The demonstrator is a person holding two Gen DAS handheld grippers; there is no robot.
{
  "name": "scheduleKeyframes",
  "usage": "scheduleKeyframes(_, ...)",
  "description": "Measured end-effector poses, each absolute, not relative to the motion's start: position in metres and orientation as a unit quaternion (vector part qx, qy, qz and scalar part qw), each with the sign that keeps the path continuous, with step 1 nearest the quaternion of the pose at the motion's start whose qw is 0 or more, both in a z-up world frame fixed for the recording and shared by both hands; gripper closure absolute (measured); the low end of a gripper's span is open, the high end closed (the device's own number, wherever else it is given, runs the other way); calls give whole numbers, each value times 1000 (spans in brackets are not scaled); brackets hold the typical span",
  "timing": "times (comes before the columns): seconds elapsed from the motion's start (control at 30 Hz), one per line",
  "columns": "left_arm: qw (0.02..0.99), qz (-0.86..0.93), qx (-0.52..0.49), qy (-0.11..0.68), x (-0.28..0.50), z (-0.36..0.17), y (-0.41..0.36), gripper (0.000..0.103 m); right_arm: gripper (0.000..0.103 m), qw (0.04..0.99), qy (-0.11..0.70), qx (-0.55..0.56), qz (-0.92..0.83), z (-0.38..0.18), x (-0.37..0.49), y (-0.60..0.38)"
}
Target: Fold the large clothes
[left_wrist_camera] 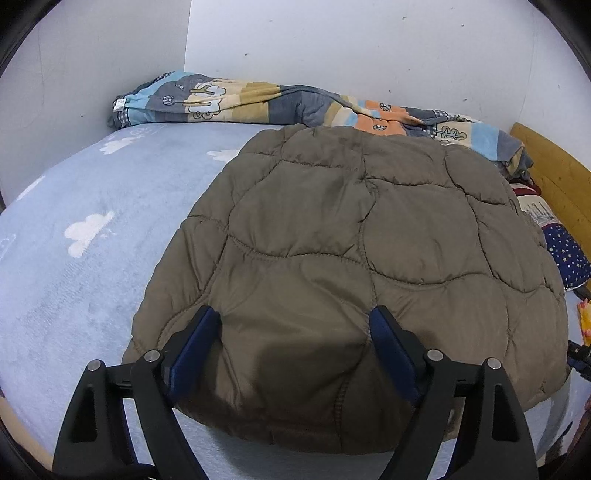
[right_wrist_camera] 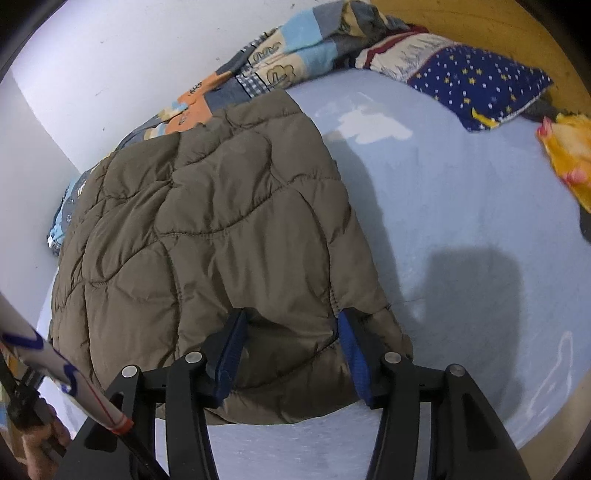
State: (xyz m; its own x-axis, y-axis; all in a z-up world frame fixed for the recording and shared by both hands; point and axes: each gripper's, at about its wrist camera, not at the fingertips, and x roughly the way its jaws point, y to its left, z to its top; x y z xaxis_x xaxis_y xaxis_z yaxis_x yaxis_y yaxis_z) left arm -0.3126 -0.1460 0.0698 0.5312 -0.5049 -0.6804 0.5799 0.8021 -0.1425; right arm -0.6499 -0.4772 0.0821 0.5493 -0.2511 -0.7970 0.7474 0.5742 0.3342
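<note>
**Now both tools at the near hem of the folded coat**

Spread across the pale blue bed sheet [left_wrist_camera: 74, 280] lies a brown quilted coat [left_wrist_camera: 354, 236], folded into a broad, puffy slab that fills the middle of the left wrist view. Its far edge touches a patterned blanket [left_wrist_camera: 229, 98] bunched along the white wall [left_wrist_camera: 332, 48] at the top of the frame.

At the bottom centre of that view the left tool [left_wrist_camera: 295, 325] stands with its blue-padded fingers [left_wrist_camera: 192, 347] well apart, straddling the coat's near edge; the padding bulges up between them, and whether they pinch it I cannot tell.

From the right wrist view, the right tool [right_wrist_camera: 291, 332] sits at the lower centre, over the coat's near right corner. Its fingers are set narrower and a hump of brown fabric is wedged between the pads, clamped on both sides.

At the upper right of that frame a navy star-print pillow [right_wrist_camera: 480, 85] rests against the wooden headboard [right_wrist_camera: 517, 33], and something yellow [right_wrist_camera: 569, 155] lies at the right edge.
</note>
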Motion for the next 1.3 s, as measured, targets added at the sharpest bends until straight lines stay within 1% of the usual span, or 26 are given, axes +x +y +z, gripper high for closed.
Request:
scheduleKeyframes(0.13,875,-309,48,369,-315,75,-145,19,47,819,332,328,-333,102,-654,-469)
scheduleKeyframes(0.23,878,-310,51,362,-318,80,-145,19,47,842,301,273,-355,127,-650,-457)
scheduleKeyframes(0.33,880,-312,51,355,-321,87,-147,19,47,860,286,253,-337,136,-636,-445)
scheduleKeyframes(0.5,879,-337,68,331,-332,102,-166,19,47,878,303,230,-290,135,-595,-426)
scheduleKeyframes(0.6,872,-356,76,327,-335,107,-185,19,47,893,307,192,-267,137,-568,-408)
scheduleKeyframes(0.77,862,-375,98,326,-341,103,-213,19,47,900,320,158,-250,132,-537,-397)
scheduleKeyframes(1.13,849,-368,132,357,-332,78,-240,18,45,876,387,144,-248,99,-513,-402)
scheduleKeyframes(1.3,847,-365,137,362,-331,76,-242,18,44,873,395,144,-246,98,-512,-402)
